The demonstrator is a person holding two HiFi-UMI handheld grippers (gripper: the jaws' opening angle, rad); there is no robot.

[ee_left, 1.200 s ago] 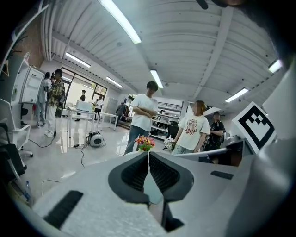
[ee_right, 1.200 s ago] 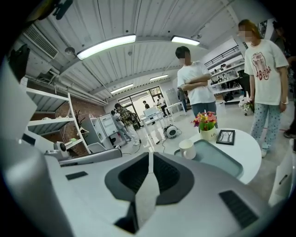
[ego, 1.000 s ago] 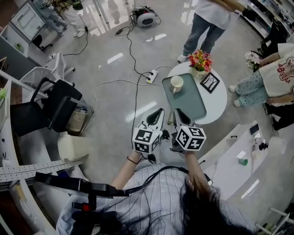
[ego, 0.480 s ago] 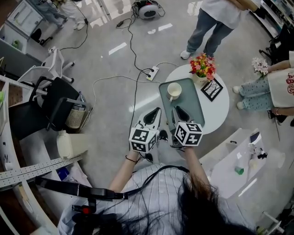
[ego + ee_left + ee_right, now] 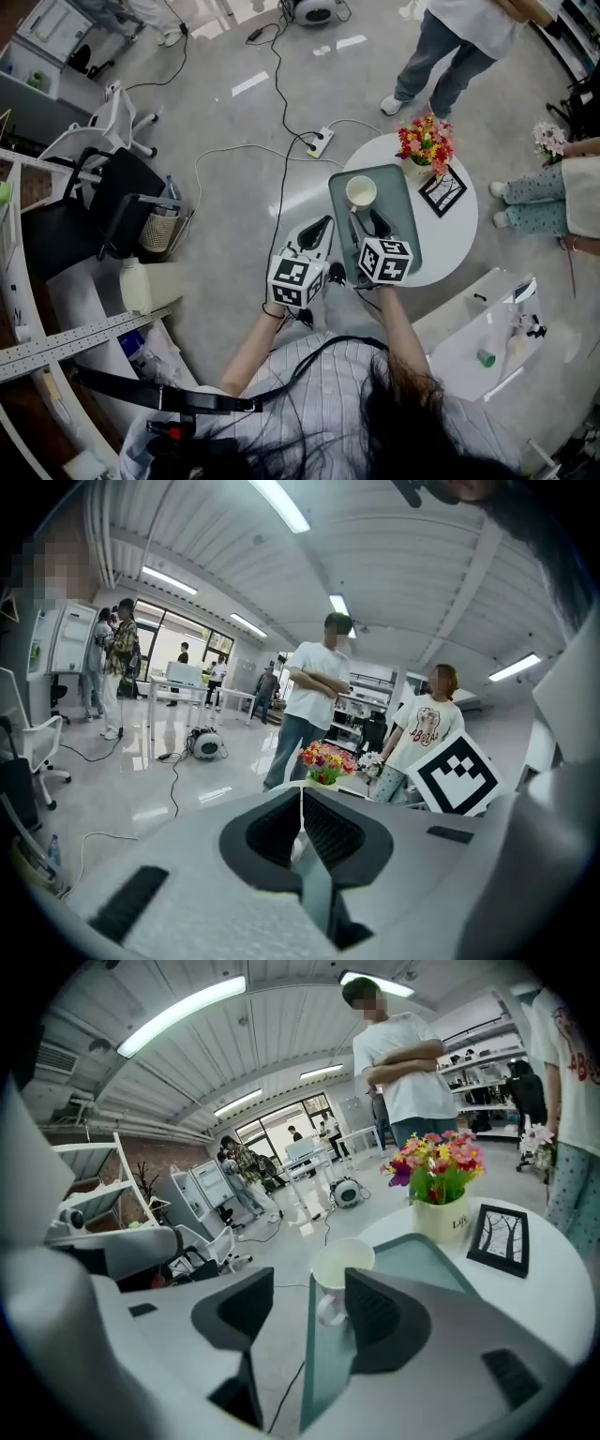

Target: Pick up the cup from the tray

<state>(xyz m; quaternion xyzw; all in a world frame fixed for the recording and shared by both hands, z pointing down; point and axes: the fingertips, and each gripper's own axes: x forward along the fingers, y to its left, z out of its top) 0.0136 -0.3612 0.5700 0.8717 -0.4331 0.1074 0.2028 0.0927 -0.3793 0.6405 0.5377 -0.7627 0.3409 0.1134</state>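
Observation:
A cream cup (image 5: 361,192) (image 5: 339,1265) stands upright at the far end of a grey-green tray (image 5: 401,211) (image 5: 427,1255) on a round white table (image 5: 448,234). Its handle faces my right gripper. My right gripper (image 5: 369,221) (image 5: 309,1290) hovers over the tray's near half with its jaws opening. The cup sits just ahead of the tips, untouched, with nothing between the pads. My left gripper (image 5: 322,228) (image 5: 301,797) is shut and empty, held over the floor left of the table.
A pot of flowers (image 5: 425,145) (image 5: 439,1180) and a small framed picture (image 5: 444,190) (image 5: 498,1234) stand on the table past the tray. A person (image 5: 459,37) stands beyond the table. Cables and a power strip (image 5: 319,142) lie on the floor; a white desk (image 5: 473,323) is at right.
My right gripper has moved forward over the tray toward the cup, and its jaws have parted from shut. The left gripper has stayed beside it, shut.

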